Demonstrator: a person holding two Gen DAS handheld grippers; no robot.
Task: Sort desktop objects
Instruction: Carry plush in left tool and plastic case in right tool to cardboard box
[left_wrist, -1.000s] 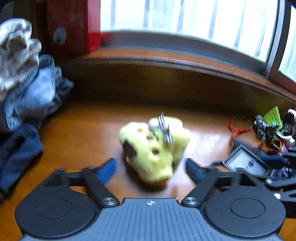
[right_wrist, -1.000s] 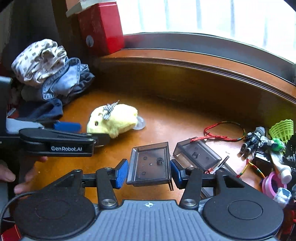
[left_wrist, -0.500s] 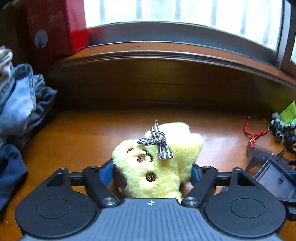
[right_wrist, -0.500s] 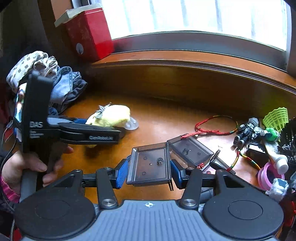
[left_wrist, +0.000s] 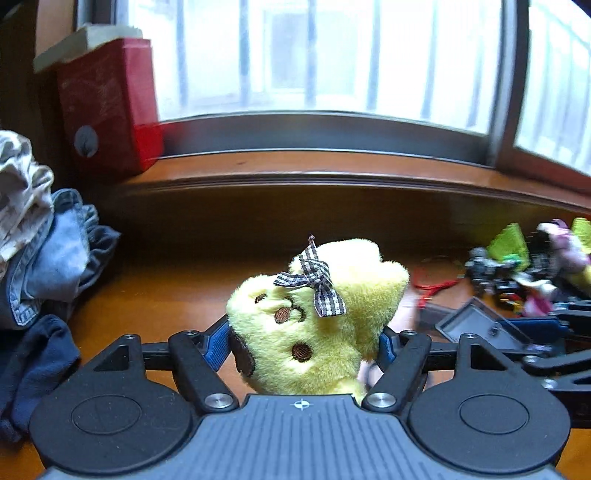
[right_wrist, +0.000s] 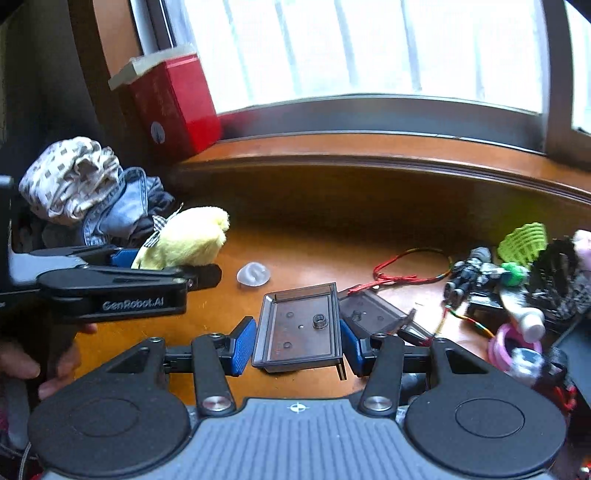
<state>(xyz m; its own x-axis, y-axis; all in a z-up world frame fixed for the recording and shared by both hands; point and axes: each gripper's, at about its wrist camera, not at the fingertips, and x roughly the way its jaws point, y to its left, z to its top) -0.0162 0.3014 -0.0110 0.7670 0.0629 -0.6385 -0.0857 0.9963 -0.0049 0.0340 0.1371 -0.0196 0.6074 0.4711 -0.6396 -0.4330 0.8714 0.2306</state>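
Observation:
My left gripper (left_wrist: 303, 341) is shut on a yellow plush toy (left_wrist: 314, 317) with a checked bow and holds it above the wooden desk (left_wrist: 166, 295). In the right wrist view the toy (right_wrist: 184, 238) sits lifted in the left gripper (right_wrist: 162, 266) at the left. My right gripper (right_wrist: 297, 341) is shut on a smoky clear plastic tray (right_wrist: 299, 326) and holds it over the desk (right_wrist: 314, 243). A second similar tray (right_wrist: 373, 312) lies just right of it.
A pile of clothes (right_wrist: 92, 199) lies at the left, a red box (right_wrist: 173, 99) on the window sill. A clear suction cup (right_wrist: 253, 273), a red string bracelet (right_wrist: 406, 266) and a heap of small toys (right_wrist: 517, 280) are at the right.
My left gripper closed on the plush toy and lifted it off the desk. The suction cup beside it stayed on the desk. My right gripper kept hold of the tray.

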